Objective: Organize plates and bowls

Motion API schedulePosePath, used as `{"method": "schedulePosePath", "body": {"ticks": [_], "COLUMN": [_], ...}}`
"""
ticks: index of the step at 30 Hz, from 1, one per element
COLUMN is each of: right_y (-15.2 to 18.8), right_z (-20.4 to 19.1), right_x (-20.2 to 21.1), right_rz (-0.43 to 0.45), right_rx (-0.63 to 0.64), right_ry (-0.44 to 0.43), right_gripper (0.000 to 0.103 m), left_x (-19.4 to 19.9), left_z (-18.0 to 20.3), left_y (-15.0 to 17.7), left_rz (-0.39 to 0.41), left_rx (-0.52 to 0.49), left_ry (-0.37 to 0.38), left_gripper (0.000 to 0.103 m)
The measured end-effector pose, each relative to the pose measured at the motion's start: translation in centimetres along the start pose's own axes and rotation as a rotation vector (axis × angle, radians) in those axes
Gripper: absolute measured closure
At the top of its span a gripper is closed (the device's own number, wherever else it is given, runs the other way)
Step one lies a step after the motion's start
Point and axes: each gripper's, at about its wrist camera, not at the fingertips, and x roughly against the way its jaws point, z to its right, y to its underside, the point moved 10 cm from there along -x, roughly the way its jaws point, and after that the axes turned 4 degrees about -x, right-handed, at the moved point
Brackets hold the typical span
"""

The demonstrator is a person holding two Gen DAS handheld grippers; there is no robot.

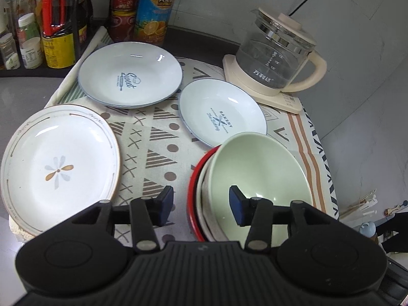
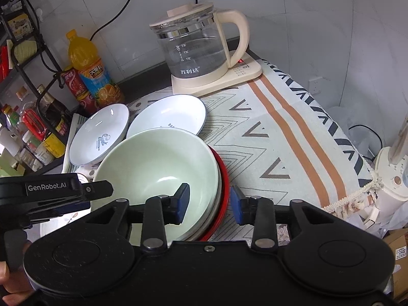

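Observation:
Three bowls are nested on the patterned cloth: a pale green bowl (image 1: pixel 257 168) (image 2: pixel 153 163) on top, a whitish one (image 1: pixel 204 191) under it, and a red one (image 1: pixel 190 193) (image 2: pixel 224 178) at the bottom. My left gripper (image 1: pixel 201 205) is open and straddles the stack's left rim, one pad inside the green bowl and one outside the red rim. My right gripper (image 2: pixel 209 204) is open and straddles the right rim the same way. Neither gripper's pads press on the stack. A flower-print plate (image 1: pixel 58 168) lies to the left. A "Sweet" plate (image 1: pixel 130 74) (image 2: pixel 99 132) and a "Bakery" plate (image 1: pixel 219 112) (image 2: pixel 168 114) lie behind.
A glass kettle (image 1: pixel 275 58) (image 2: pixel 199 48) on its cream base stands at the back right. Drink bottles (image 1: pixel 153 10) (image 2: pixel 89 68) and a rack of condiment jars (image 1: pixel 38 38) line the back left. The cloth-covered table (image 2: pixel 293 137) drops off on the right. A hand (image 2: pixel 10 280) shows at the lower left.

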Motion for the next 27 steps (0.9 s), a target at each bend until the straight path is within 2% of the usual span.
{"method": "schedulePosePath", "body": {"ticks": [3,8,11,14,22,23,26,27], "right_y": [0.1,0.2,0.3,0.4,1.4,1.4,1.9,2.1], "right_z": [-0.3,-1.4,-2.4,-3.7,-8.2,-8.2,-9.7,-10.3], "right_x": [0.3,0.9,1.3,1.4,0.7,0.7,0.4,0.3], "right_rz": [0.0,-0.004,-0.006,-0.009,-0.042,-0.042,-0.061,-0.072], "right_rx": [0.007,0.024,0.04,0.063,0.125,0.125,0.134,0.139], "right_ry": [-0.013,-0.041,-0.063,-0.083,-0.166,-0.166,-0.213,-0.23], "right_gripper": [0.062,0.058,0.052,0.047,0.047,0.05,0.081,0.083], "left_x": [0.6,1.9,2.8,3.4,5.3,5.6,6.7,7.1], "left_z": [-0.7,-2.1,-3.3,-4.4,-8.7,-9.3,-11.2,-11.8], "left_y": [0.1,-0.1,0.0,0.1,0.8,0.9,0.9,0.9], "left_rz": [0.004,0.028,0.034,0.041,0.046,0.046,0.057,0.062], "left_rx": [0.008,0.028,0.044,0.046,0.123,0.131,0.165,0.178], "left_ry": [-0.021,-0.05,-0.087,-0.108,-0.181,-0.19,-0.213,-0.22], "left_gripper": [0.047,0.045,0.037,0.035,0.035,0.035,0.035,0.035]}}
